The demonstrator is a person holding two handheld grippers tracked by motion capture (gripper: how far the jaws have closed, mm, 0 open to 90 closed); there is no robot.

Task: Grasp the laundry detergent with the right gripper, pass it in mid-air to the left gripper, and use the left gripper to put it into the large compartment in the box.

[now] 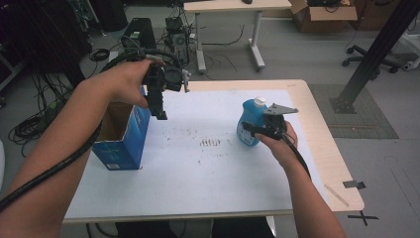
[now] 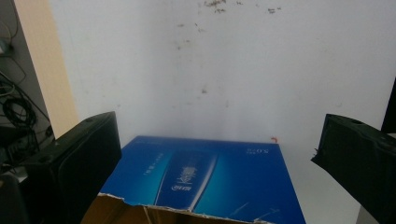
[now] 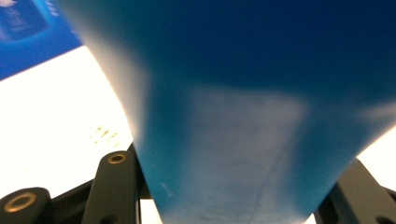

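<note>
The right gripper clamps a smooth, rounded blue plastic bottle at three o'clock, while the left gripper hangs wide open and empty over the torn-topped blue cardboard box at nine o'clock.

Grey floor, second desk behind (cables underneath), office chair.

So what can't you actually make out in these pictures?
- Bottle label: in the right gripper view it sits too close, a blue blur.
- Bottle's far side: in the high view the right tongs and hand cover it.
- Inside the blue box: in the high view its walls and the forearm hide the bottom.
- Box print: in the left gripper view too small to read, and the bottom edge cuts the box off.
</note>
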